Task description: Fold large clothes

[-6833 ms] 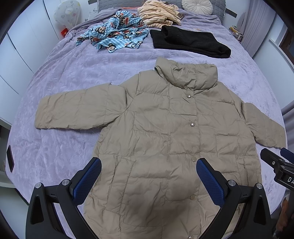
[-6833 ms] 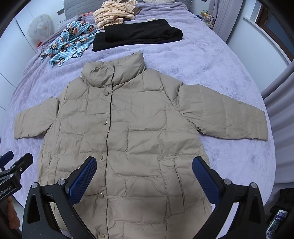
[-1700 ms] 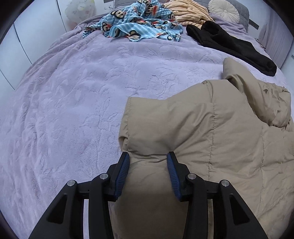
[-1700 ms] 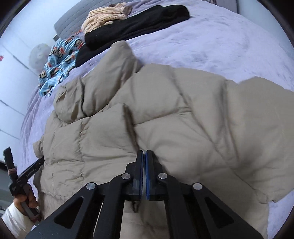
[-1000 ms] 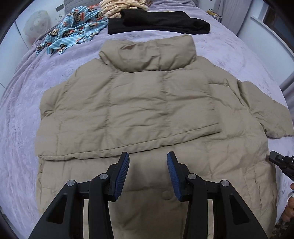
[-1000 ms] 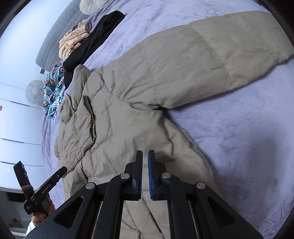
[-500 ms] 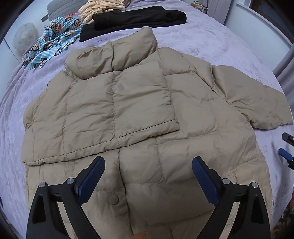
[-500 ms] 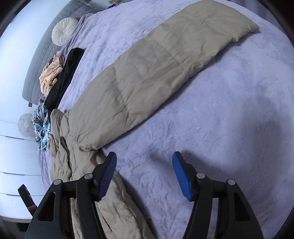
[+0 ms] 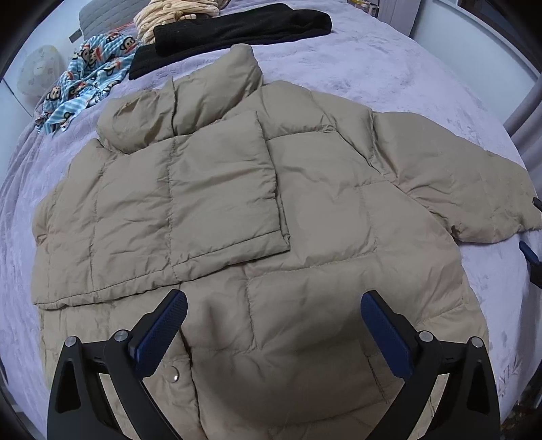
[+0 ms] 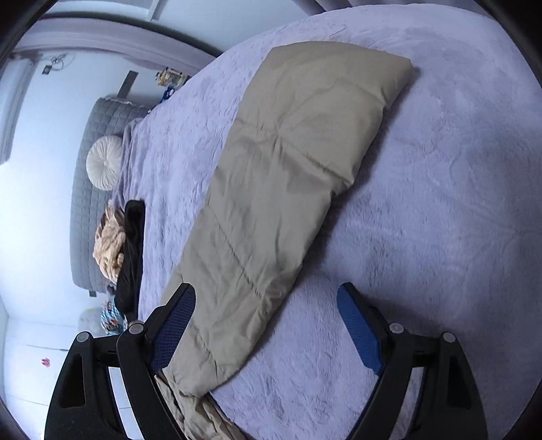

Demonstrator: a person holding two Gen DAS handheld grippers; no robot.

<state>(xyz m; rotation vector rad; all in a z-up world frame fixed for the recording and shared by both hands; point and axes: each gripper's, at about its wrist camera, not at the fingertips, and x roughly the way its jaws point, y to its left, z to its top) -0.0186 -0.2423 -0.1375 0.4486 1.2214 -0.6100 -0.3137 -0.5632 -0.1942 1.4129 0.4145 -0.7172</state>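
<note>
Bed: lavender plush bedspread [image 9: 389,67] covers it all, with a grey quilted headboard [image 10: 91,142] at the far end.
Left hand-held gripper [image 9: 274,325]: jaws spread wide and opening further, nothing between the blue pads, hovering above the lower part of the jacket and pointing steeply down.
Right hand-held gripper [image 10: 267,325]: jaws apart and opening, pads gripping nothing; the base of the outstretched sleeve lies below the gap, towards the left finger, with bare bedspread under the right finger.
Jacket [image 9: 321,210]: a beige puffer, lying flat in the middle of the bed, collar towards the headboard.
Folded sleeve [image 9: 189,203]: laid across the jacket's body, its cuff edge reaching about the centre.
Outstretched sleeve [image 10: 291,162]: straight out over the bedspread, away from the body, cuff at the far end.
Snap button [image 9: 174,369]: visible on the lower part, just beside the left hand-held gripper's left finger.
Beyond the collar: a black garment [image 9: 237,28], a cream striped garment [image 9: 176,10] behind it, and a blue cartoon-print garment [image 9: 88,64] off to the left.
Round cushion [image 10: 103,162]: resting against the headboard.
</note>
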